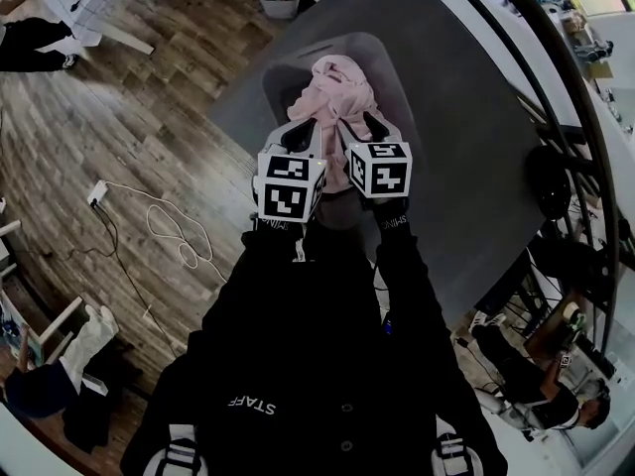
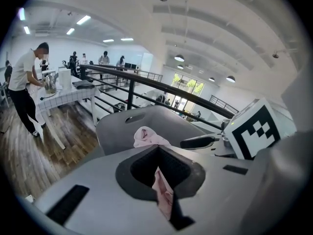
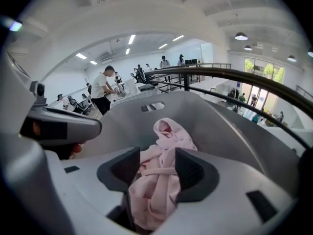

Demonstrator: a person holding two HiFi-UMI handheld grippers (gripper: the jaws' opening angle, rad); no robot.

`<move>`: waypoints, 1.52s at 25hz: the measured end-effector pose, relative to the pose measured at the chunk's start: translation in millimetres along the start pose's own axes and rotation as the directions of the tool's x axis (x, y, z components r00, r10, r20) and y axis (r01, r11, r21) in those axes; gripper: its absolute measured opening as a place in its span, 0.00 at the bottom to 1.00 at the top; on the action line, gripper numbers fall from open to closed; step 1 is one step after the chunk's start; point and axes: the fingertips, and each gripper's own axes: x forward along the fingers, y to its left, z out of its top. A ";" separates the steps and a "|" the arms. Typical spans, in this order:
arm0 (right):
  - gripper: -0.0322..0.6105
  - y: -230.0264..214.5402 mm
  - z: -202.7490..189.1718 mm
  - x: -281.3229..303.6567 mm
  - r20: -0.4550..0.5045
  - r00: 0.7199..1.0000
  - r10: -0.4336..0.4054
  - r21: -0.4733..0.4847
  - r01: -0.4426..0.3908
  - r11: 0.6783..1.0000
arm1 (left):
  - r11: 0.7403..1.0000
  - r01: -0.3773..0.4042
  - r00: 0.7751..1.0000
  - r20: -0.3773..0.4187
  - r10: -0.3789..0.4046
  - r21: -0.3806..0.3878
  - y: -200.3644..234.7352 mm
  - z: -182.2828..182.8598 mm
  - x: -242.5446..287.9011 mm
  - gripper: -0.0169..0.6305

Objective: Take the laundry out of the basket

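A pink garment lies heaped in the grey laundry basket on a grey table. Both grippers reach into the basket side by side over the heap. My left gripper is shut on a fold of the pink cloth, which hangs as a thin strip from its closed jaws; the rest of the heap shows beyond. My right gripper has its jaws apart, with a thick bunch of the same pink cloth lying loosely in the gap. In the head view, the left gripper and the right gripper touch the garment's near side.
The basket stands on a grey table beside a black railing. White cables trail over the wood floor at the left. A person sits at the lower right, and another person stands at a far table.
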 end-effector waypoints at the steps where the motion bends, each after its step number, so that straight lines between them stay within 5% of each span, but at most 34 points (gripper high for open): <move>1: 0.41 -3.1 -3.2 6.2 -0.017 1.000 0.004 0.003 -0.004 1.000 | 1.000 -0.001 1.000 -0.006 0.001 0.000 -0.2 -0.3 2.5 0.02; 13: 0.57 -39.8 -26.6 60.1 -0.155 0.988 -0.001 0.026 0.005 1.000 | 1.000 -0.006 0.998 -0.057 0.004 -0.022 -0.2 12.2 23.7 0.02; 26: 0.74 -62.0 -80.7 120.7 -0.334 0.942 -0.020 0.022 0.029 0.999 | 0.998 -0.029 0.998 -0.054 0.026 -0.051 15.8 19.7 24.7 0.02; 35: 0.72 -65.0 -85.6 138.3 -0.316 0.944 -0.091 -0.047 0.081 0.996 | 0.998 -0.005 1.000 0.002 0.005 -0.066 17.6 18.0 16.7 0.02; 38: 0.45 -61.5 -83.5 132.7 -0.336 0.933 -0.129 -0.089 0.105 0.990 | 0.998 -0.009 1.000 0.010 0.010 -0.070 21.0 16.0 9.9 0.02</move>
